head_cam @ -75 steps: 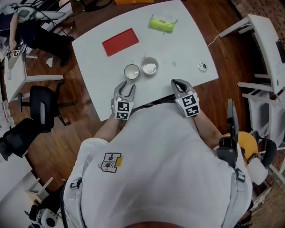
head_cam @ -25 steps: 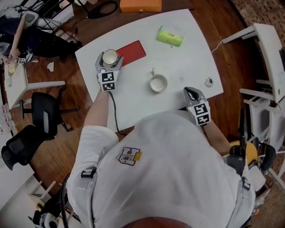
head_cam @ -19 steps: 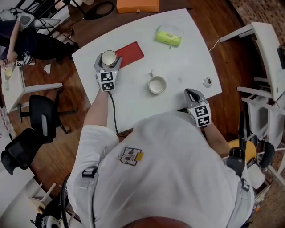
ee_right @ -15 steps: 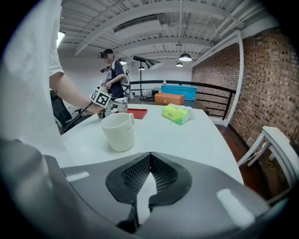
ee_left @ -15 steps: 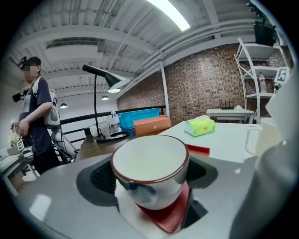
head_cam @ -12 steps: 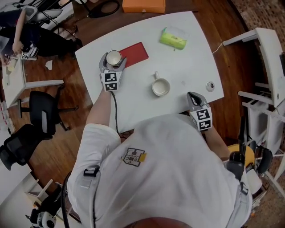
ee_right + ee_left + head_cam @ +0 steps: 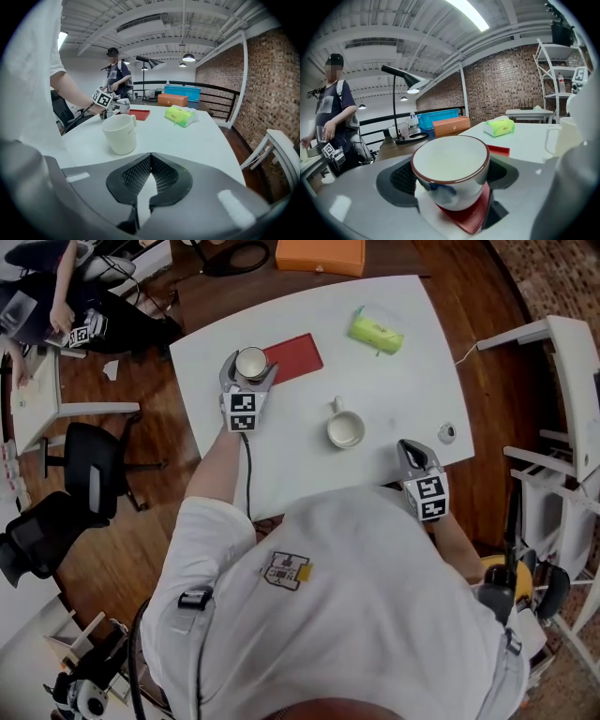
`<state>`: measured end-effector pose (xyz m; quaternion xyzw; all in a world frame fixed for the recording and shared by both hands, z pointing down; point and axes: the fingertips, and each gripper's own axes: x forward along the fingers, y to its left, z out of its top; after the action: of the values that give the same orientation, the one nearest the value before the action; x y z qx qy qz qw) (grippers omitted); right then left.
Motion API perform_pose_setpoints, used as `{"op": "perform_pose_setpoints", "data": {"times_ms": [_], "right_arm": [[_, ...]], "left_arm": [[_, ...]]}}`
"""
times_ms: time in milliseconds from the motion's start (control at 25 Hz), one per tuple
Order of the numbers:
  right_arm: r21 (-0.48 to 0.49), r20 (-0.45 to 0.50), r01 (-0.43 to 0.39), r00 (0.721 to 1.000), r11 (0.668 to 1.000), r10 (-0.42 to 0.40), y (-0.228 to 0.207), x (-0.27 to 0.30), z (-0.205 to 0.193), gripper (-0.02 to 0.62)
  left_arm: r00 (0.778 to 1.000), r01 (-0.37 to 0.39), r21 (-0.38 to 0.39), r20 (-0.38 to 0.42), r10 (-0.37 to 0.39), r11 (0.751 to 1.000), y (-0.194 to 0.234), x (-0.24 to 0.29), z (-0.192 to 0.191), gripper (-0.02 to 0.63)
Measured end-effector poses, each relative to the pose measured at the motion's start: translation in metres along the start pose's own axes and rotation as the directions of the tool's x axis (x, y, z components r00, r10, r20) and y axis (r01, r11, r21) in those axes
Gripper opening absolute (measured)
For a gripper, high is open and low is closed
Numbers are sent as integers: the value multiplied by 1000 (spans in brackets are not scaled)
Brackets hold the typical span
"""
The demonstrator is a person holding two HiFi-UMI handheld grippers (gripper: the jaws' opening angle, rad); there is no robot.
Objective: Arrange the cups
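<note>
Hugging the small cup [image 7: 450,174] tight in the left claw [image 7: 249,369], just over the red mat [image 7: 300,356] edge, with the right claw [image 7: 409,446] shut, far from the mat.

Orange box [image 7: 320,253] cut by top edge

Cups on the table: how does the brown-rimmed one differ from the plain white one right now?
The brown-rimmed cup is gripped by the left claw; the white mug stands free mid-table. The brown-rimmed cup is at the edge of the red mat; the white mug is apart from it. The white mug shows a handle; the brown-rimmed cup shows none. Both are upright and look empty.
</note>
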<state>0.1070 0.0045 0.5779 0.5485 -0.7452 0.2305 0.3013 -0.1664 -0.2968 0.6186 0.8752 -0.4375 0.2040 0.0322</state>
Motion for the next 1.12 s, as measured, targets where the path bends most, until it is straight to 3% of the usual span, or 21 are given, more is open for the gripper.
{"op": "perform_pose_setpoints", "data": {"times_ms": [240, 400, 720, 920, 1120], "right_arm": [[-3, 5, 0, 1000, 1000, 0, -3, -2, 0, 0], [-4, 16, 3, 1000, 1000, -3, -6, -3, 0, 0], [-38, 60, -24, 998, 999, 26, -1, 0, 8, 0], [-59, 85, -45, 995, 997, 50, 18, -1, 13, 0], [-73, 108, -66, 991, 995, 74, 41, -3, 11, 0]], "left_arm": [[1000, 25, 27, -12, -24, 999, -5, -2, 7, 423], [999, 45, 55, 3, -45, 997, -7, -13, 19, 467], [997, -32, 7, 75, 31, 999, -7, -69, 32, 466], [993, -60, -19, 97, 61, 998, -18, -120, 32, 418], [996, -36, -5, 87, 36, 999, -55, -166, 22, 331]]}}
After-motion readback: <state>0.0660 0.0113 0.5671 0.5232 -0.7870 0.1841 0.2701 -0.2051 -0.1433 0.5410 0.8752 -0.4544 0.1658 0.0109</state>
